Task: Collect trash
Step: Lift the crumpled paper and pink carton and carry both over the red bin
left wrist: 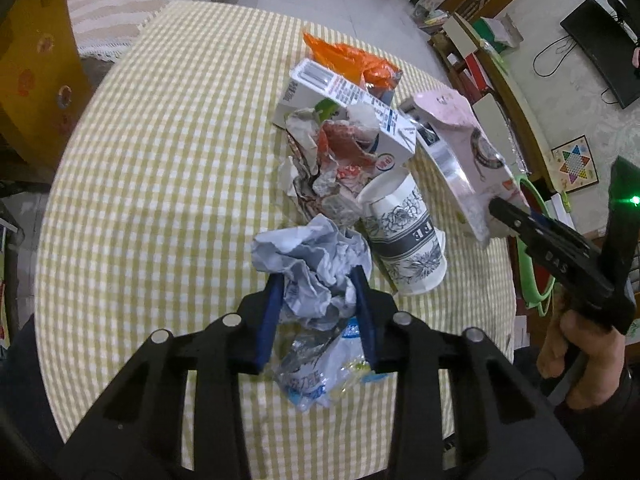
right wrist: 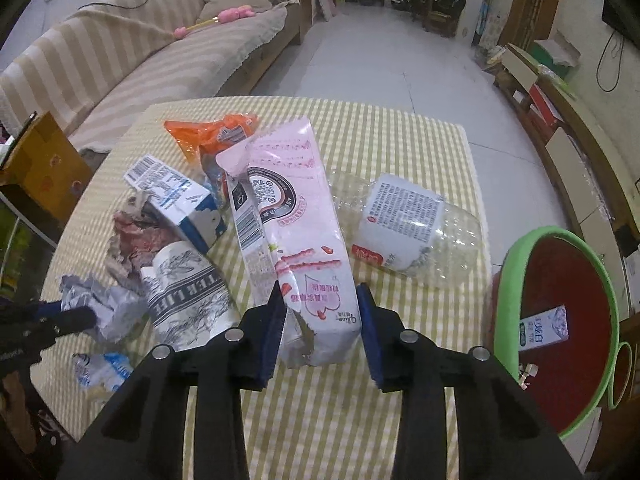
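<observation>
Trash lies on a yellow checked table. My left gripper is shut on a crumpled blue-white paper ball, above a flattened clear wrapper. My right gripper has its pads on both sides of a pink milk carton, closed on its near end; this carton also shows in the left wrist view. A paper cup lies on its side between the two. A green-rimmed red bin stands at the table's right and holds a small carton.
A blue-white carton, crumpled wrappers and an orange bag lie in the pile. A crushed clear bottle lies to the right. A striped sofa stands at the left, a wooden cabinet at the right.
</observation>
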Action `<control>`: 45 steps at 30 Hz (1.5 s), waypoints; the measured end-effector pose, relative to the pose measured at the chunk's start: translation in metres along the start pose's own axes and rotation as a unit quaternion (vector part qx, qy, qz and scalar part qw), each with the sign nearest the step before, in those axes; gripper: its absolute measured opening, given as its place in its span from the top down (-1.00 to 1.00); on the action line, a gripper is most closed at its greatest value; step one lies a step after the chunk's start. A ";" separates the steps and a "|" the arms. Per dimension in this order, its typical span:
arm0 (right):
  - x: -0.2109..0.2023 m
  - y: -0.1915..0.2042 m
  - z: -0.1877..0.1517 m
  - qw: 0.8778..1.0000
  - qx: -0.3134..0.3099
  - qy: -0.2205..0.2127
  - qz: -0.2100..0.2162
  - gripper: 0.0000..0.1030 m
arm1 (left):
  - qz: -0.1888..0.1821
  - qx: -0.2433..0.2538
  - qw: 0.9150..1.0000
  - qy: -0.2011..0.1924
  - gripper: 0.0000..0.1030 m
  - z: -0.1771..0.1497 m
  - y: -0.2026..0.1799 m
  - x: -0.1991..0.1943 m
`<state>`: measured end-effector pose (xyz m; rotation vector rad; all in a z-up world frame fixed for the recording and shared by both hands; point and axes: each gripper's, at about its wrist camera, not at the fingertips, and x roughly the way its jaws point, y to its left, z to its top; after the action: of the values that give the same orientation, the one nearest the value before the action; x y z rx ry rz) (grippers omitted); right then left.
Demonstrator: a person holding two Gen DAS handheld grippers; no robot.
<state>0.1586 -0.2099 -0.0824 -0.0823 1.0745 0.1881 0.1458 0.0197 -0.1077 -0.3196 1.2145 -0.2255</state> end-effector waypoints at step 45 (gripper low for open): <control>-0.128 -0.049 -0.041 0.991 0.083 -0.099 0.015 0.39 | -0.035 0.080 0.992 -0.087 0.36 0.016 -0.094 -0.074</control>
<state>0.0734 -0.2785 0.0097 0.1015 0.8897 0.1299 0.1362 -0.0414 -0.0035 -0.2372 1.0081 -0.3474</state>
